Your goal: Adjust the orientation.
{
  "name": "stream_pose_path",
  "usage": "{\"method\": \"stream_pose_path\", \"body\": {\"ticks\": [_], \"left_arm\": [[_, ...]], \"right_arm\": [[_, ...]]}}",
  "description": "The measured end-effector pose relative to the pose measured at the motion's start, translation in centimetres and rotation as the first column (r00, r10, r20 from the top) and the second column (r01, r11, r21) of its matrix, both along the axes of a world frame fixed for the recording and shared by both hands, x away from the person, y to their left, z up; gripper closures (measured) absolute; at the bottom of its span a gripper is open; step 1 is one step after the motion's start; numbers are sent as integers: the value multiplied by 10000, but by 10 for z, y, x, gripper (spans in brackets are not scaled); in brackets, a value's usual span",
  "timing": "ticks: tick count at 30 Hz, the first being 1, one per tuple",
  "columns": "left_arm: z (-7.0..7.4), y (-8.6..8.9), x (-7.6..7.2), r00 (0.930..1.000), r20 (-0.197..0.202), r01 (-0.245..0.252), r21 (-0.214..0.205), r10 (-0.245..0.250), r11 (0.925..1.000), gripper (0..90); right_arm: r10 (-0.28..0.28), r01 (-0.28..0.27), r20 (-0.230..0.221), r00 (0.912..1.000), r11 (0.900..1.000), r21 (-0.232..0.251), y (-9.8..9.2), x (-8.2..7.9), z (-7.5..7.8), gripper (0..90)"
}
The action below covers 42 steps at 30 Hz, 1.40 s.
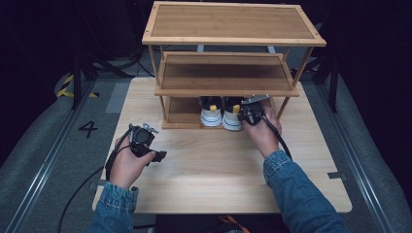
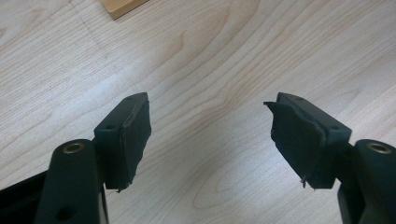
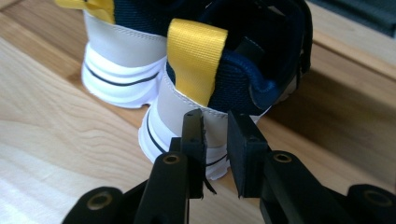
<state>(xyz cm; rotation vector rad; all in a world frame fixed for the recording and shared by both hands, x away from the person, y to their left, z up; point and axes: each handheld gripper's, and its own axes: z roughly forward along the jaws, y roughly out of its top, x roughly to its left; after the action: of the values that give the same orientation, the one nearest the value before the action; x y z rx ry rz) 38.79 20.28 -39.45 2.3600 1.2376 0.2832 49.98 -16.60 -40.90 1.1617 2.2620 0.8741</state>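
Note:
A pair of white and navy shoes with yellow heel tabs stands on the bottom shelf of a bamboo rack, heels toward me. The left shoe and the right shoe sit side by side. My right gripper is at the right shoe's heel, just below its yellow tab. Its jaws stand almost together with nothing between them. The other shoe is farther left. My left gripper hovers low over the table, left of centre, jaws wide apart and empty.
The rack has a top shelf and a middle shelf, both bare, over the shoes. It stands at the far side of a light wooden table. A corner of the rack is in the left gripper view. Dark floor surrounds the table.

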Motion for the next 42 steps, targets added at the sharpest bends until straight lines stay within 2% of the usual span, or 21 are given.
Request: {"method": "stream_pose_path", "body": {"ticks": [4, 12, 17, 18, 20, 22, 28, 33, 37, 42], "left_arm": [[0, 0, 1, 10000, -8, 10, -3, -10, 10000, 291], [0, -2, 2, 10000, 2, 70, -31, -70, 10000, 290], [0, -3, 3, 10000, 23, 71, -45, -70, 10000, 290], [1, -3, 4, 9999, 36, 140, -35, -140, 9999, 290], [0, -4, 4, 10000, 13, 50, -103, -50, 9999, 290], [0, -6, 5, 9999, 26, 127, -42, -127, 9999, 290], [0, -8, 5, 9997, 31, 261, 39, -261, 9997, 289], [2, -8, 4, 9999, 42, 168, -16, -168, 9999, 289], [0, -8, 3, 9998, -12, 174, 34, -174, 9998, 289], [-2, -7, 3, 9998, -18, 175, 9, -175, 9998, 287]], "right_arm": [[-81, 83, 143, 9999, 9999, -137, 2, 3, -2, 777], [-161, 200, 726, 9972, 9984, -524, 5, 6, -6, 758], [-143, 185, 765, 9970, 9983, -544, 4, 5, -6, 711], [-124, 141, 645, 9978, 9995, -266, 3, 3, -6, 690], [-91, 108, 746, 9972, 9997, -213, 1, -1, -3, 671], [-78, 66, 827, 9965, 9999, 144, 0, -7, 1, 655], [143, -200, 1115, 9937, 9985, 501, -3, -21, 14, 610], [313, -411, 1056, 9939, 9950, 914, -10, -35, 28, 575], [303, -449, 1304, 9910, 9929, 1103, -22, -44, 37, 538], [311, -469, 1172, 9926, 9897, 1351, -38, -50, 42, 522]]}}
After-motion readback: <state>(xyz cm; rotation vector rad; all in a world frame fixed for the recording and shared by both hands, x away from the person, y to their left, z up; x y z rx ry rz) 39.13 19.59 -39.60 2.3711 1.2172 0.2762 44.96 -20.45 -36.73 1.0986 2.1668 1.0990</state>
